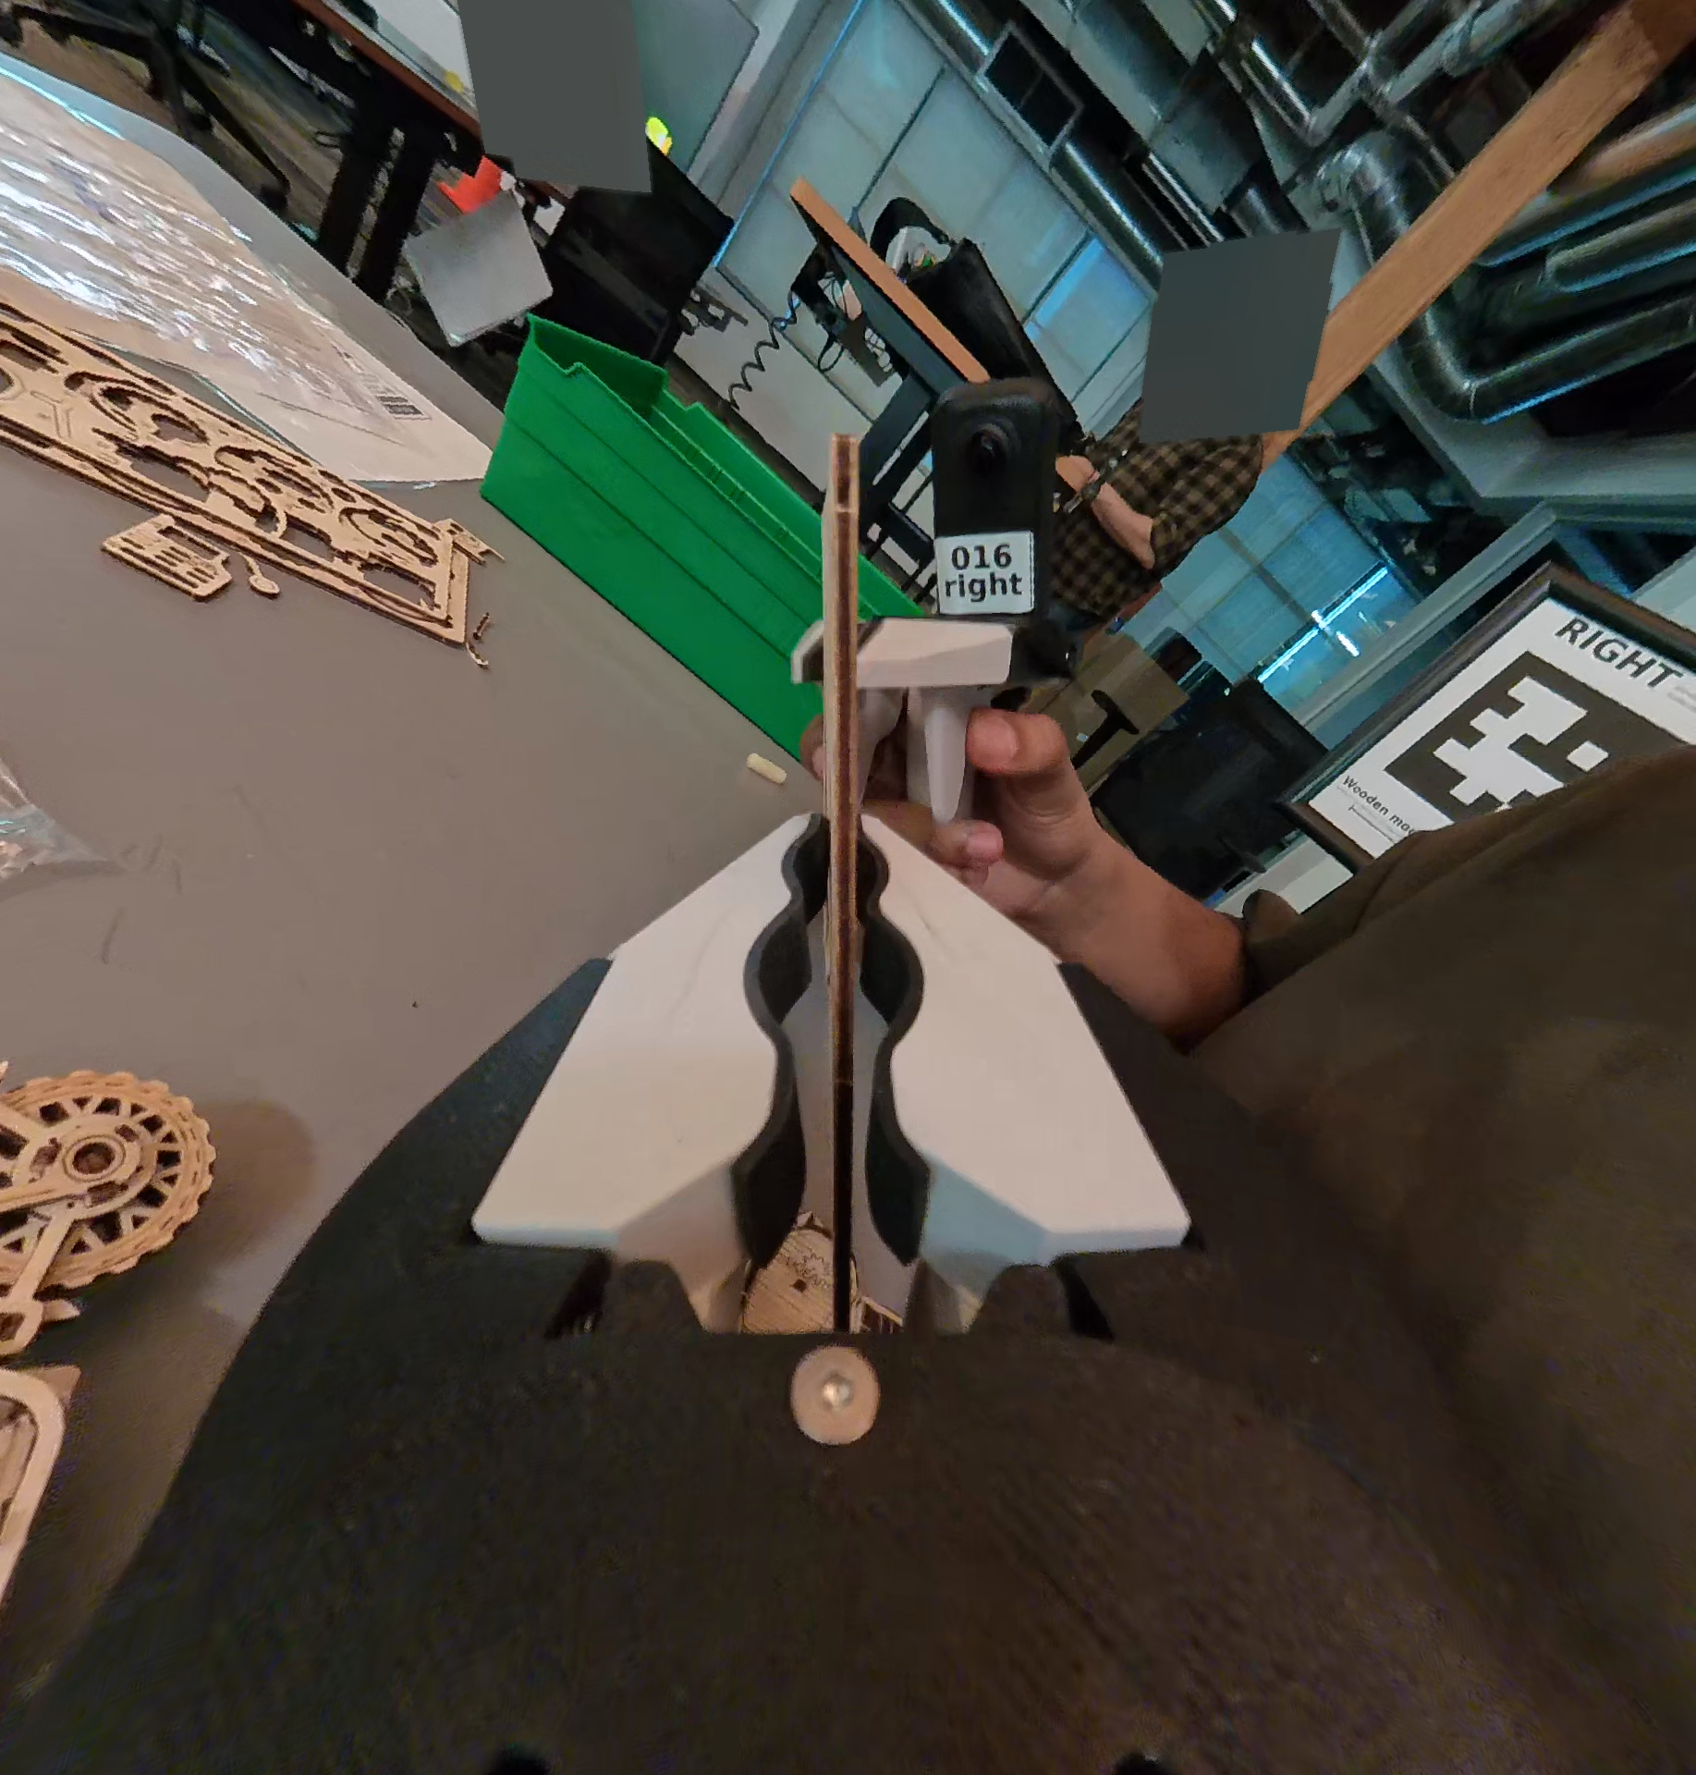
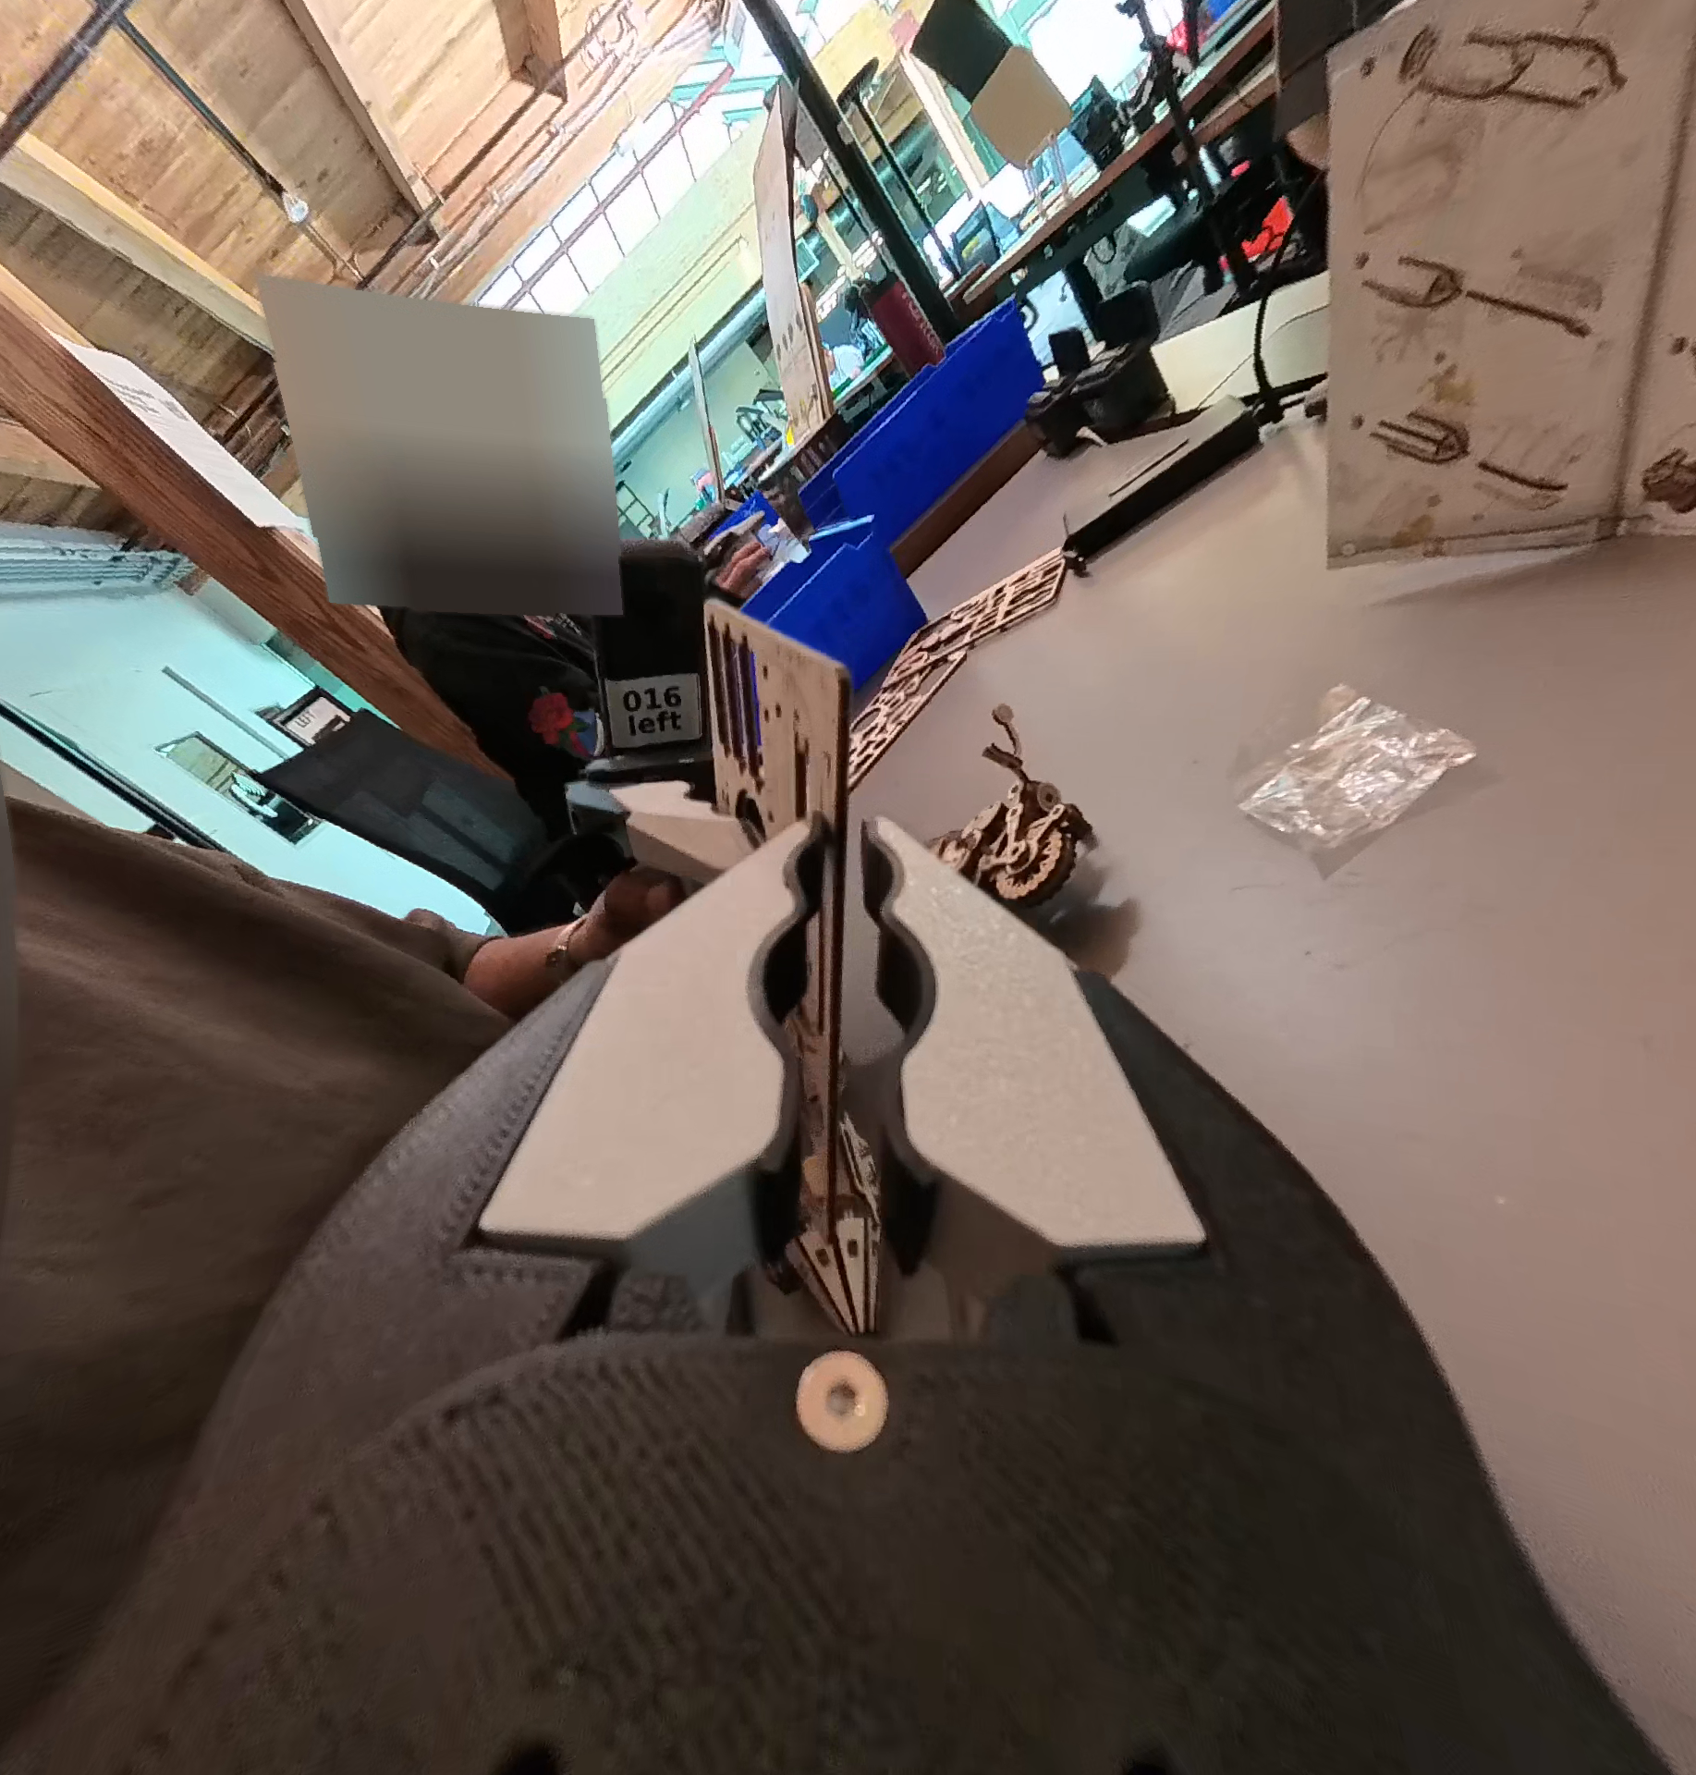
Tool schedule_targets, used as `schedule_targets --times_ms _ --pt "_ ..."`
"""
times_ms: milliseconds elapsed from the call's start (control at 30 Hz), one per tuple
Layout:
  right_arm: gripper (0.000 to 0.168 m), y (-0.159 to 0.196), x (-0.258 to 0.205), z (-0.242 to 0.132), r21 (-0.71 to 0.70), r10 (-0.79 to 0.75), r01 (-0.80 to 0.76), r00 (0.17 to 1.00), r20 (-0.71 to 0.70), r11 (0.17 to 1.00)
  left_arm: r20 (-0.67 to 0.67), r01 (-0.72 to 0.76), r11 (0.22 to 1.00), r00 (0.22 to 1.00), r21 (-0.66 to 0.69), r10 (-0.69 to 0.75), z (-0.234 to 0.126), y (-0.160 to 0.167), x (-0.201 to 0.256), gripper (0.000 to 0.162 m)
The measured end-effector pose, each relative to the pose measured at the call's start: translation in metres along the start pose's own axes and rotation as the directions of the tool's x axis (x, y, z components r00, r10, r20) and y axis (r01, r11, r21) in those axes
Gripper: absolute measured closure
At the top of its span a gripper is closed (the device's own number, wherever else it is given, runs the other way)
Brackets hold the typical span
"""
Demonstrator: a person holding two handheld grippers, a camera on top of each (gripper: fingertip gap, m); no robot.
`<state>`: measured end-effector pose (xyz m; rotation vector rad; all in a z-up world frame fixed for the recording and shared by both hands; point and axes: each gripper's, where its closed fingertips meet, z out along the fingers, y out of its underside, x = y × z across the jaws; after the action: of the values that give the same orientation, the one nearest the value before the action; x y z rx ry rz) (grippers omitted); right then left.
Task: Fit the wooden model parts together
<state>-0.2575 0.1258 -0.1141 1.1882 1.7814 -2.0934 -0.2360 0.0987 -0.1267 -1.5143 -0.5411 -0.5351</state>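
Observation:
A thin laser-cut wooden sheet [image 1: 842, 576] stands edge-on between the white fingers of my left gripper [image 1: 842, 826], which is shut on it. Farther along the same sheet, the right gripper [image 1: 848, 663] clamps it too, held by a hand. In the right wrist view the sheet [image 2: 786, 730] shows its slotted face and runs through my right gripper [image 2: 841, 831], which is closed around it with a slim gap on the right side. The left gripper [image 2: 690, 816] holds the sheet's far end. The sheet is held above the grey table [image 1: 392, 864].
A punched-out parts sheet [image 1: 229, 480] and a green bin [image 1: 632, 480] lie at the left. A part-built wooden motorcycle [image 2: 1017, 845] stands on the table, with a plastic bag [image 2: 1353, 768], an open instruction booklet [image 2: 1497, 288] and blue bins [image 2: 872, 538]. A small peg [image 1: 765, 768] lies loose. One gripper's finger ends stand about 4 cm off the other's.

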Motion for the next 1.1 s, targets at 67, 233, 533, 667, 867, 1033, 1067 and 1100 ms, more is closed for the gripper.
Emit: schedule_targets --times_ms 67,233,533,667,867,1033,1067,1100 --pt "0.164 -0.003 0.0 -0.003 0.014 0.005 -0.005 1.0 0.004 1.0 -0.001 -0.004 1.0 1.0 -0.013 0.004 0.002 0.003 0.001 0.161" --pt "0.167 -0.004 -0.001 -0.003 0.012 0.001 -0.001 1.0 0.007 1.0 0.002 -0.012 0.999 1.0 -0.034 0.012 0.003 0.006 0.001 0.161" --pt "0.166 -0.005 -0.001 -0.003 0.024 0.02 -0.021 0.999 0.025 0.999 0.012 -0.037 0.998 0.999 -0.06 0.037 0.004 0.009 0.002 0.161" --pt "0.166 -0.004 -0.002 -0.003 0.023 0.021 -0.021 0.999 0.026 1.0 0.017 -0.042 0.996 0.999 -0.075 0.044 0.006 0.011 0.002 0.161" --pt "0.166 -0.003 -0.001 -0.003 0.024 0.032 -0.033 0.999 0.029 0.999 0.019 -0.041 0.996 0.999 -0.085 0.042 0.006 0.013 0.002 0.161" --pt "0.167 -0.002 -0.001 -0.004 0.01 0.012 -0.012 1.0 0.009 1.0 0.022 -0.051 0.994 0.998 -0.093 0.054 0.008 0.014 0.003 0.161" --pt "0.167 -0.001 0.0 -0.004 0.004 0.002 -0.002 1.0 -0.003 1.0 0.027 -0.059 0.994 0.998 -0.097 0.062 0.008 0.015 0.003 0.161" --pt "0.167 -0.001 0.001 -0.004 -0.002 -0.008 0.008 1.0 -0.015 1.0 0.031 -0.067 0.993 0.997 -0.101 0.071 0.008 0.016 0.003 0.161"
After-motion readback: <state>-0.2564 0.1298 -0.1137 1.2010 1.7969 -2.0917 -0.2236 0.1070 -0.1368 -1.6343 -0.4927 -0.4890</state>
